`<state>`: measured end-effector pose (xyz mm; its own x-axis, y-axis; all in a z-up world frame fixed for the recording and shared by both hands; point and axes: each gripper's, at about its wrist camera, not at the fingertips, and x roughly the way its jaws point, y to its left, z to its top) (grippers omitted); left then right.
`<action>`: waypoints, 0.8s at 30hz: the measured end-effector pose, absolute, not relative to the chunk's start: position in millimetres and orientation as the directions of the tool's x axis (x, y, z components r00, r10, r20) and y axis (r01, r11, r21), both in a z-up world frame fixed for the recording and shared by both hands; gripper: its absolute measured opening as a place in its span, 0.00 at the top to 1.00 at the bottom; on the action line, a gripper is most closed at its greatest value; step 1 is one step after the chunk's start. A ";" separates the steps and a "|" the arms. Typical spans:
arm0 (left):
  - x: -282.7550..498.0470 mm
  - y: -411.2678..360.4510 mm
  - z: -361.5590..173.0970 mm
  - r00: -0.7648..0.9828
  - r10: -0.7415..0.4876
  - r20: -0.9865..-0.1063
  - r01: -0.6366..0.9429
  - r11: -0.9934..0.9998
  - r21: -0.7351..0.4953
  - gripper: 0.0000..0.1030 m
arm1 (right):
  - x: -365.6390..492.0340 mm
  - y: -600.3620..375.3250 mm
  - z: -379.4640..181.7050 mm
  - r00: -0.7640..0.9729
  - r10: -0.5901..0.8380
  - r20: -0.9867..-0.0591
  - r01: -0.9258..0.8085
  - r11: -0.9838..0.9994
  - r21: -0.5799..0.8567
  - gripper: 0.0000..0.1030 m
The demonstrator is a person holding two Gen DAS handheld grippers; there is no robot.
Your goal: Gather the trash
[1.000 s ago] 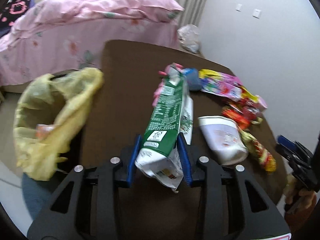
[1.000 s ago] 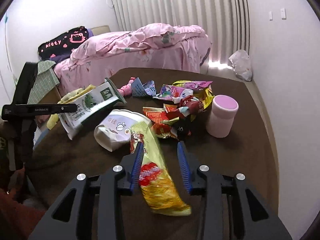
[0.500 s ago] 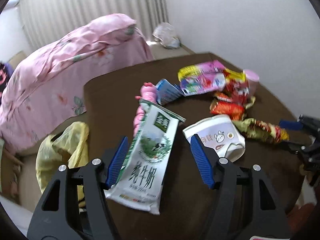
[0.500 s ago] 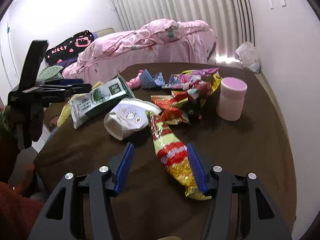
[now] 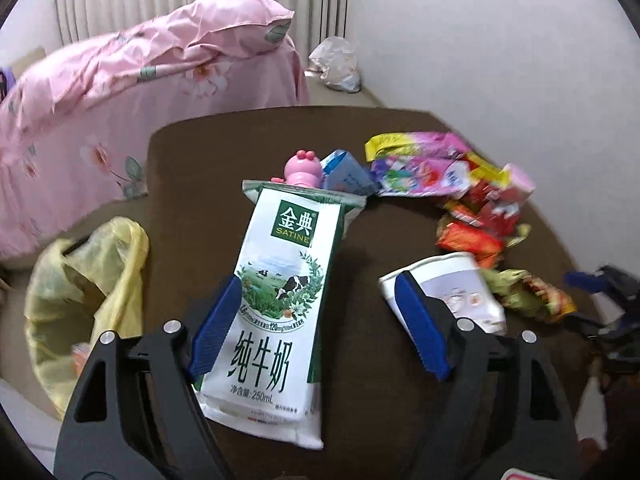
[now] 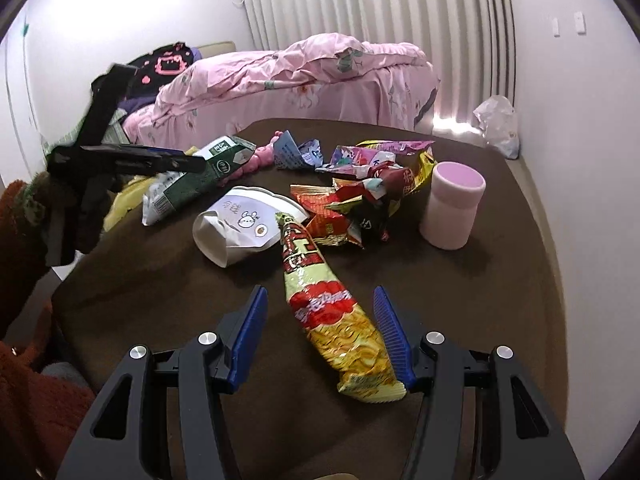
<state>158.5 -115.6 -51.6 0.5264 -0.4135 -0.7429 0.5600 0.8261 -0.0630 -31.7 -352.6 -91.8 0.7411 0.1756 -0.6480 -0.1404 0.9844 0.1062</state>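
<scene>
We're seeing both claws gaping: left claw [image 5: 316, 328] straddling the milk carton [image 5: 276, 300] lying on the counter [image 5: 192, 184], right claw [image 6: 326, 336] straddling the noodle wrapper [image 6: 332, 312].

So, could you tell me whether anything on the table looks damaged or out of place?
The white paper cup lies tipped on its side with a crushed rim, and the milk carton is squashed flat between the left gripper's open fingers.

A pink floral quilt [image 6: 304, 72] covers the bed beyond the brown table [image 6: 500, 280] (a black cushion [image 6: 164, 64] sits behind it).
</scene>
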 end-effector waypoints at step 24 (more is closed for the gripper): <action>193.0 -115.0 -76.0 0.553 -0.271 -0.788 0.439 0.899 -0.001 0.32 | -31.6 -332.7 -103.3 0.690 0.236 -0.684 -0.174 0.972 0.160 0.49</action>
<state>193.0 -115.0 -76.0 0.5528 -0.2705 -0.7882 0.4388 0.8986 -0.0007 -31.6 -332.7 -103.3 0.6900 0.2362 -0.6842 -0.1743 0.9717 0.1596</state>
